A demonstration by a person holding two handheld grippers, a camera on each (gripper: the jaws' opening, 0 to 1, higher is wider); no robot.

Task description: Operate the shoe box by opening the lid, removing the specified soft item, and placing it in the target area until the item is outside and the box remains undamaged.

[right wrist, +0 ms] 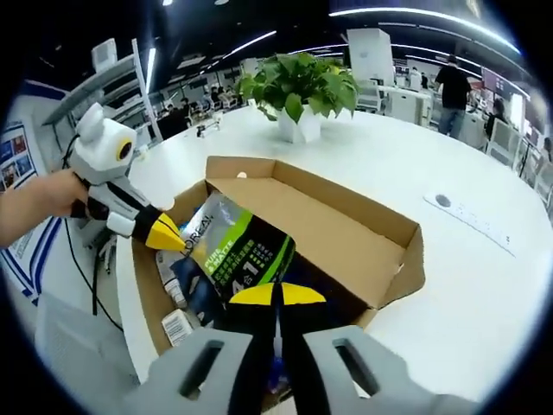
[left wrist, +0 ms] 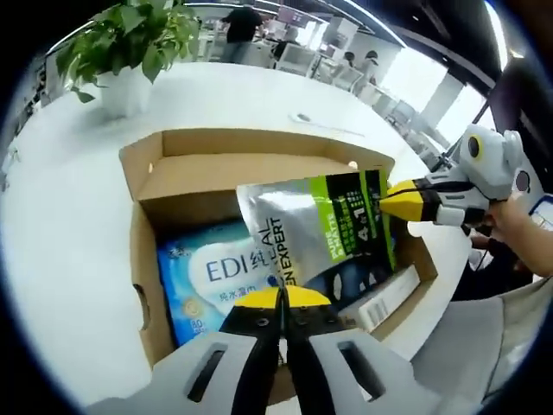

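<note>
Left gripper view: just left of the left claw stands a brown cardboard wall of the open box, with its flaps folded out on a smooth white table. Down in the box, just left of the claw tips, lies a glossy blue soft pack, its lower end hidden by the claw. The yellow-tipped jaws are pressed together on the near edge of a shiny silver, green and black pouch, which is lifted above the box. A white carton lies to the right of the claw, partly hidden under the pouch. At the pouch's far right edge the right claw reaches in level, held in a hand cut off by the frame.

Right gripper view: far left, a hand holds the left claw angled downward, its tip pinching the pouch's left end. The right claw is clamped on the pouch's near edge. Small items lie under the pouch but are too dark to make out. Beyond the claw, a leafy plant sits in a white pot.
</note>
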